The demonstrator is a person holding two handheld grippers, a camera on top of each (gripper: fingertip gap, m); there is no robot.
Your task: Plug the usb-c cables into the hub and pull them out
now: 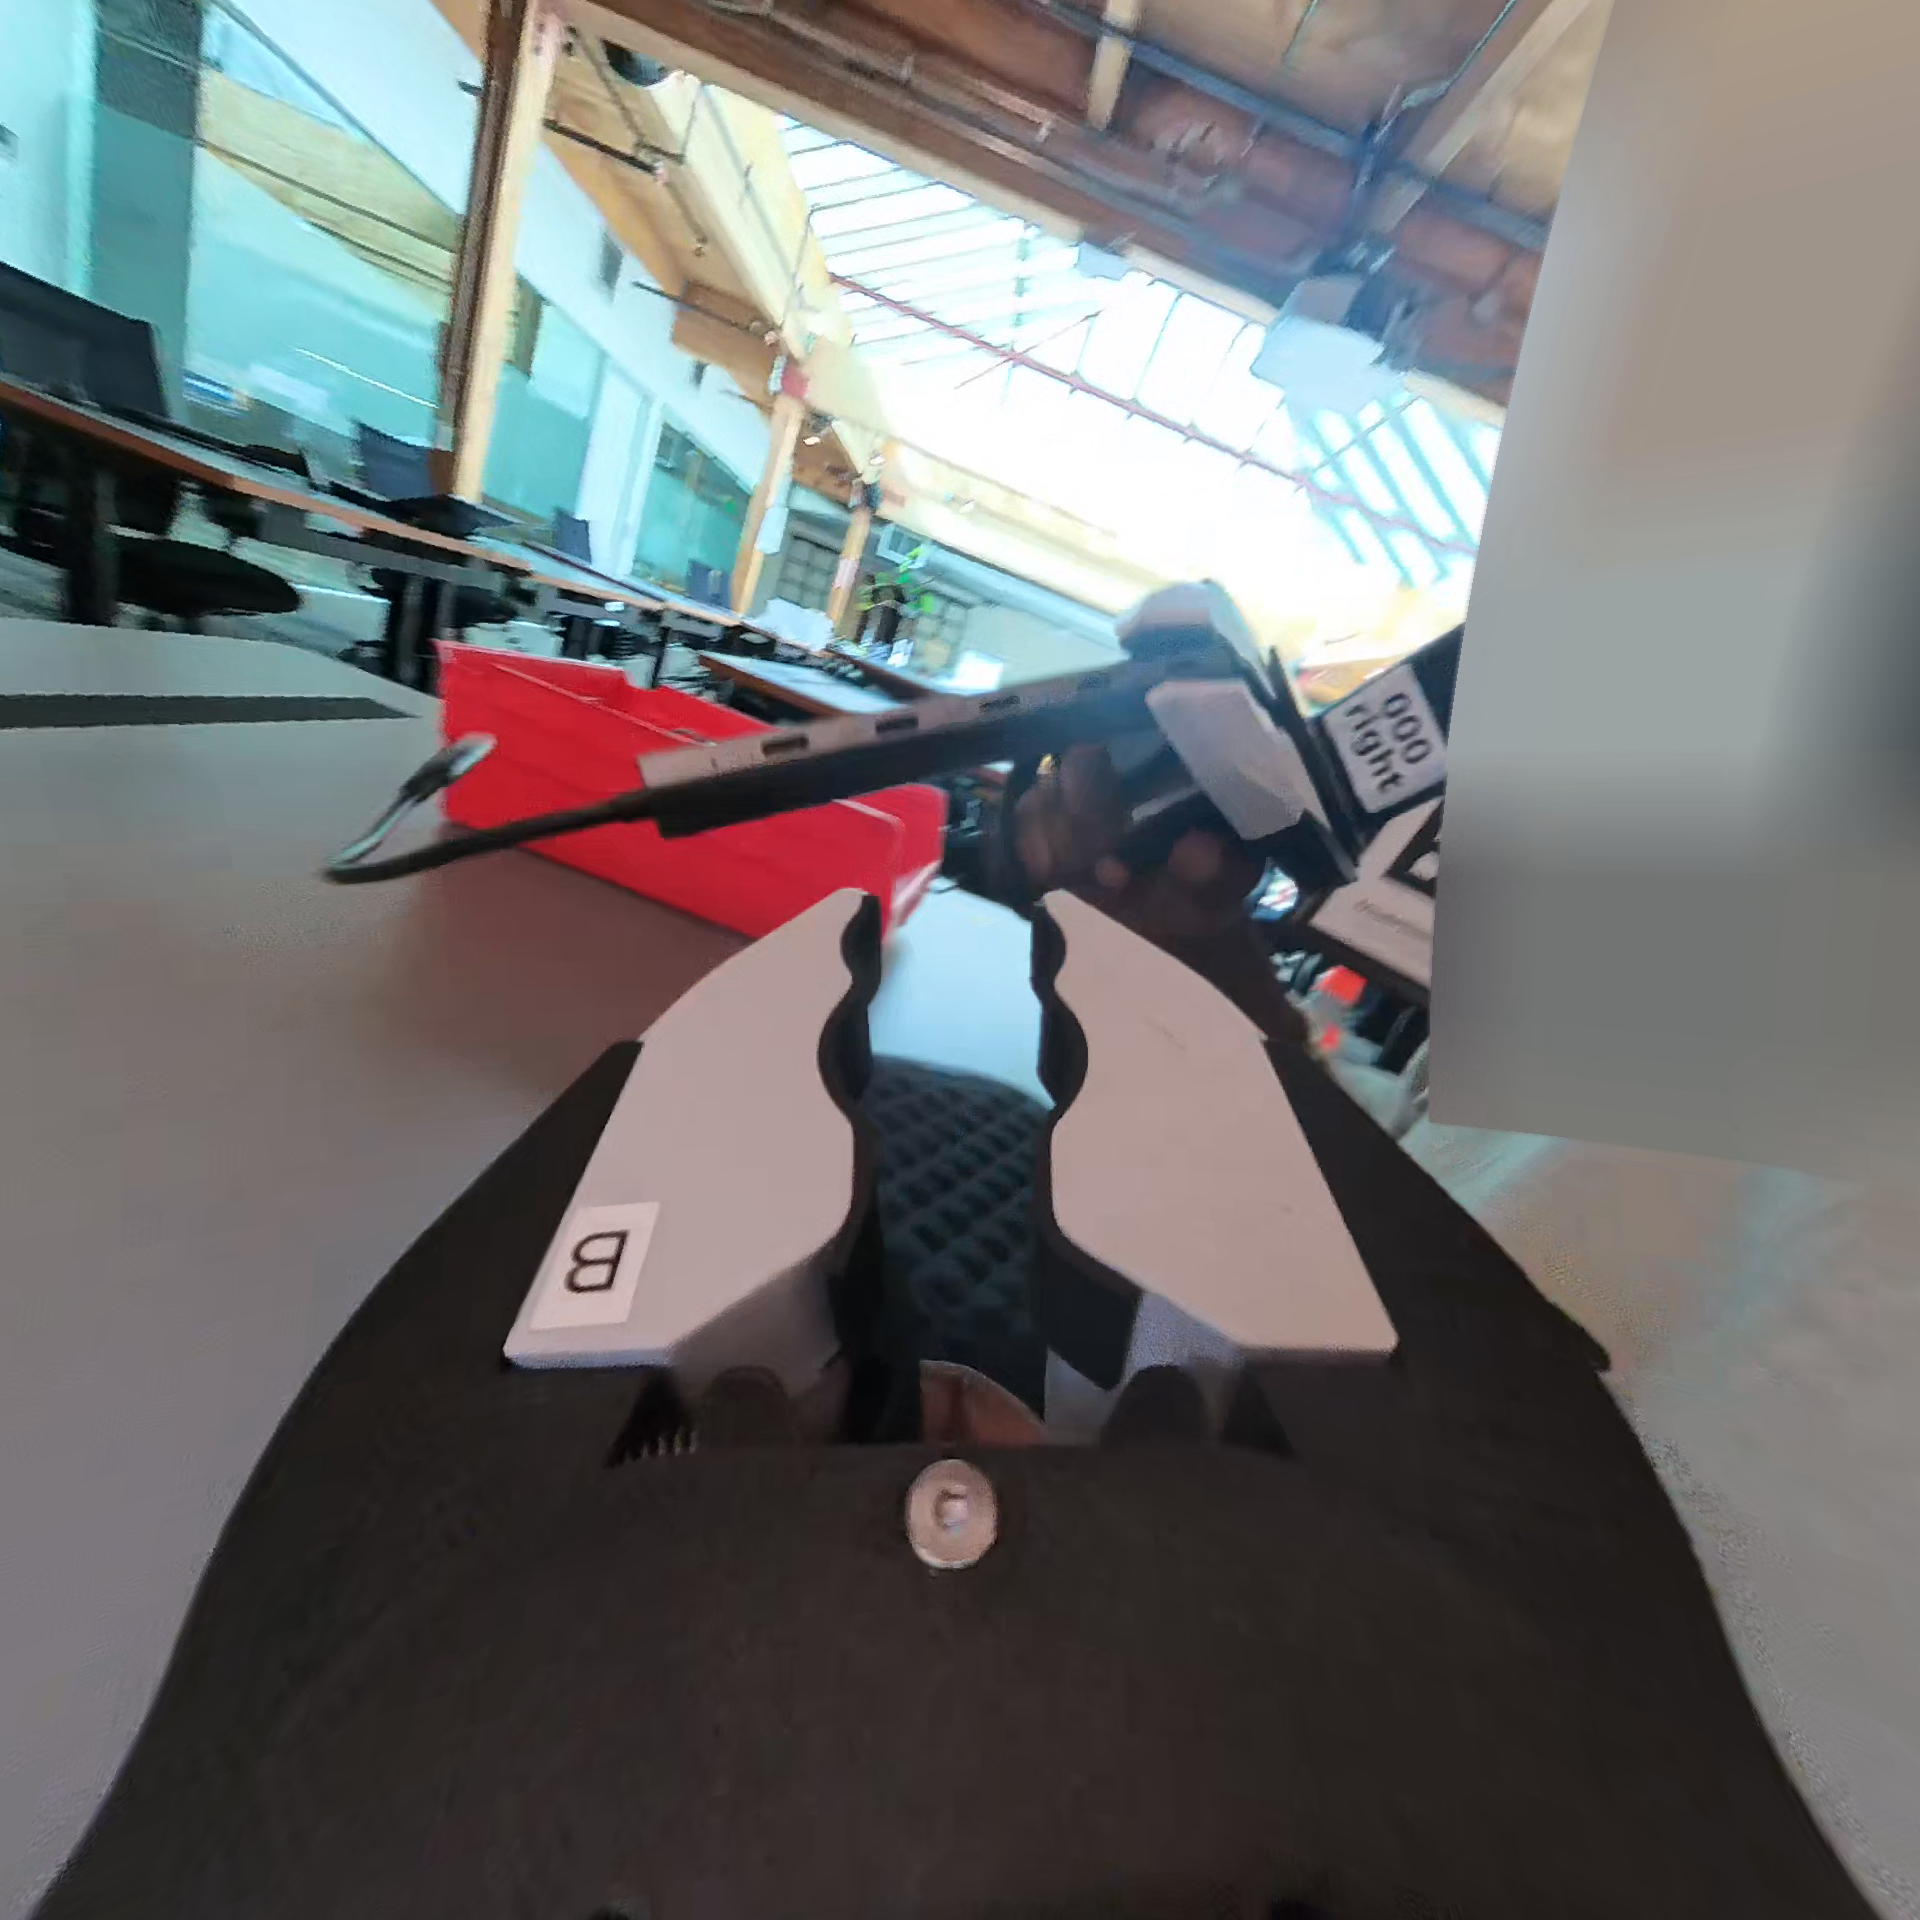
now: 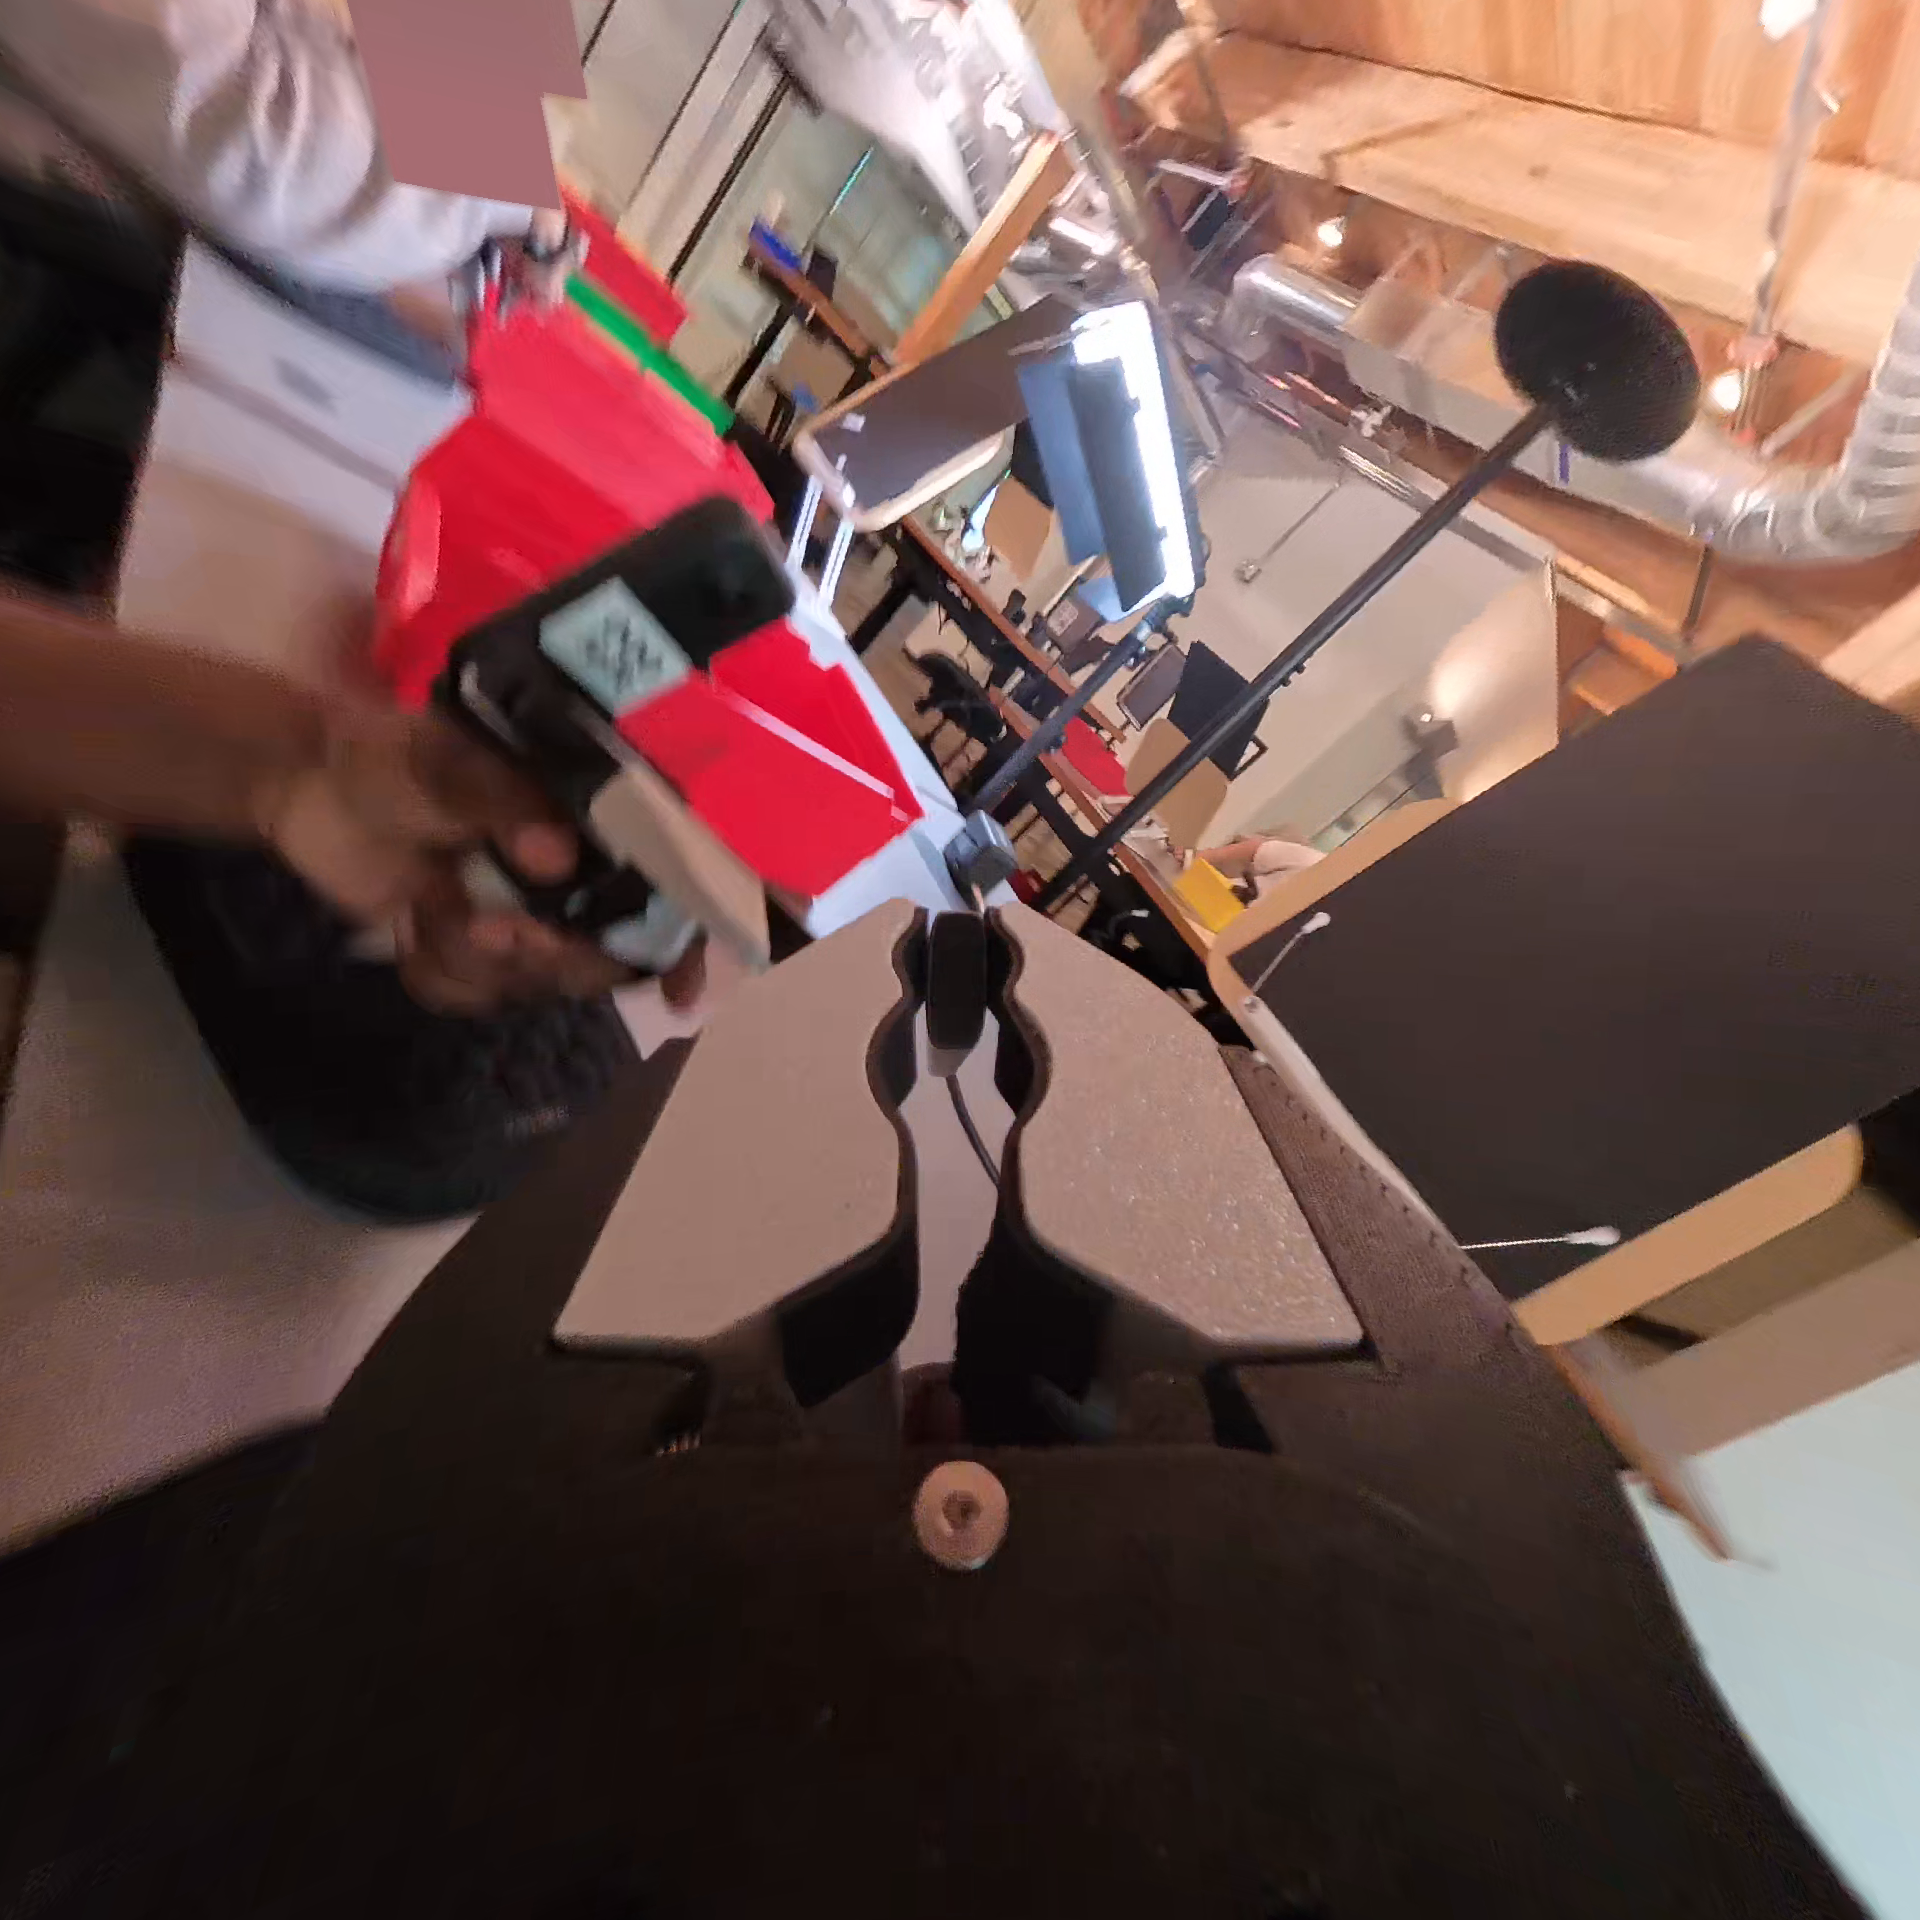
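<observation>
Grey fingers of the left gripper (image 1: 951, 914) stand apart with a clear gap between their tips and nothing held there, low over the pale table (image 1: 208, 987). Beyond them, above the table, the slim grey hub (image 1: 883, 732) hangs tilted in the air, clamped at its far end by the right gripper (image 1: 1195, 675); its short black cable (image 1: 416, 821) droops from the near end toward the table. Behind the hub sits a red bin (image 1: 675, 790). In the right wrist view, the right gripper (image 2: 956, 925) is closed tight on the hub (image 2: 954, 987), seen end-on.
</observation>
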